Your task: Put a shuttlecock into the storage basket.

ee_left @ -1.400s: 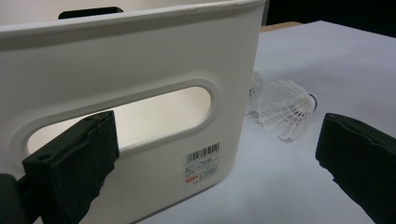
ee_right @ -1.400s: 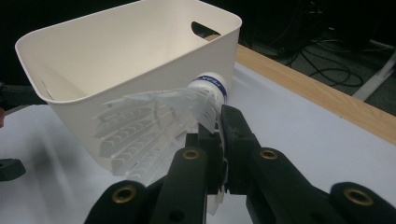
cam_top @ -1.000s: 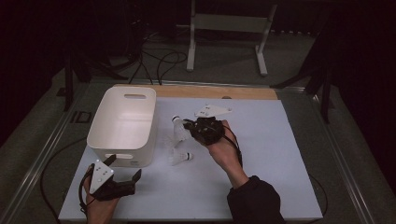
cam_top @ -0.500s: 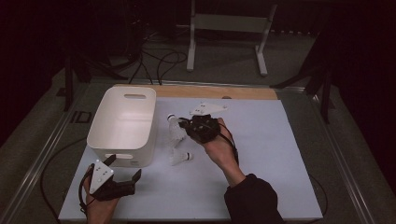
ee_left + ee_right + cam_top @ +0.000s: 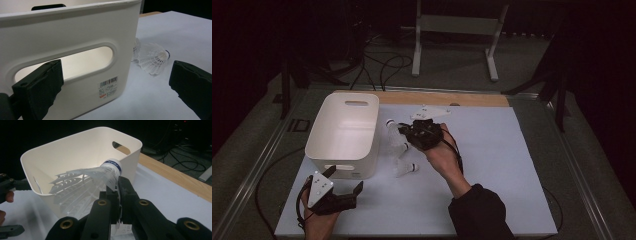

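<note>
Gripping a translucent white shuttlecock [image 5: 87, 180] by its skirt, right tongs [image 5: 117, 195]; left tongs [image 5: 112, 82] gape empty.

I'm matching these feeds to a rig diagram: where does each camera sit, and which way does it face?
High view: above the person's side, looking forward and down on the table; both forearms enter below.
Left gripper view: on the left gripper, facing the white bin; open jaws show.
Right gripper view: on the right gripper, facing the bin, pinching a shuttlecock.
All share the bin.
</note>
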`<action>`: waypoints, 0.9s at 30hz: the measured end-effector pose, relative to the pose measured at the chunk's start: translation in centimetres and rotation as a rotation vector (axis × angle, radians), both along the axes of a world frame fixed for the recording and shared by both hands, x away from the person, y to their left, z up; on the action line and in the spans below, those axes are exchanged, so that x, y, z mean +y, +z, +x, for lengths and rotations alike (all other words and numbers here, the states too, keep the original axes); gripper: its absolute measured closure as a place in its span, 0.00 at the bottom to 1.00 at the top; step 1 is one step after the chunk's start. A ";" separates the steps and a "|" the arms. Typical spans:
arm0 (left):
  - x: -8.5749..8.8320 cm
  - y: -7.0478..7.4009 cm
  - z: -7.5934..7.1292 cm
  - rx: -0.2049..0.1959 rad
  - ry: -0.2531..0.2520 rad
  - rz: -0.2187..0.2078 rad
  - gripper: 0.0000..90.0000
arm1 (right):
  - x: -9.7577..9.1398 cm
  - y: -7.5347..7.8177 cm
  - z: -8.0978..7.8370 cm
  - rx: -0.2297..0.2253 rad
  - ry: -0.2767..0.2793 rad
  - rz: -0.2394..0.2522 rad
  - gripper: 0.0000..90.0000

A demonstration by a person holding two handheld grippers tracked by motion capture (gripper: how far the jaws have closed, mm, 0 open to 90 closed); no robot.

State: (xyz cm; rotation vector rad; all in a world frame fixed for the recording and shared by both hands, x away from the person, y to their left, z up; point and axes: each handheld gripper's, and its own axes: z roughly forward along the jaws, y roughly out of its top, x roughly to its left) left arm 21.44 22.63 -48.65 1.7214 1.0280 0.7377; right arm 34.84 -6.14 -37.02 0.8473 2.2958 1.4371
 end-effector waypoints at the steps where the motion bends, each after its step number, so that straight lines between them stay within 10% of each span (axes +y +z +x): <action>1: 0.0 0.0 0.0 0.000 0.000 0.000 0.00 | 0.1 0.1 0.0 0.002 0.000 0.006 0.98; 27: 0.0 0.0 0.0 -0.001 -0.001 0.000 0.00 | 1.7 0.9 1.0 0.008 0.008 0.030 0.98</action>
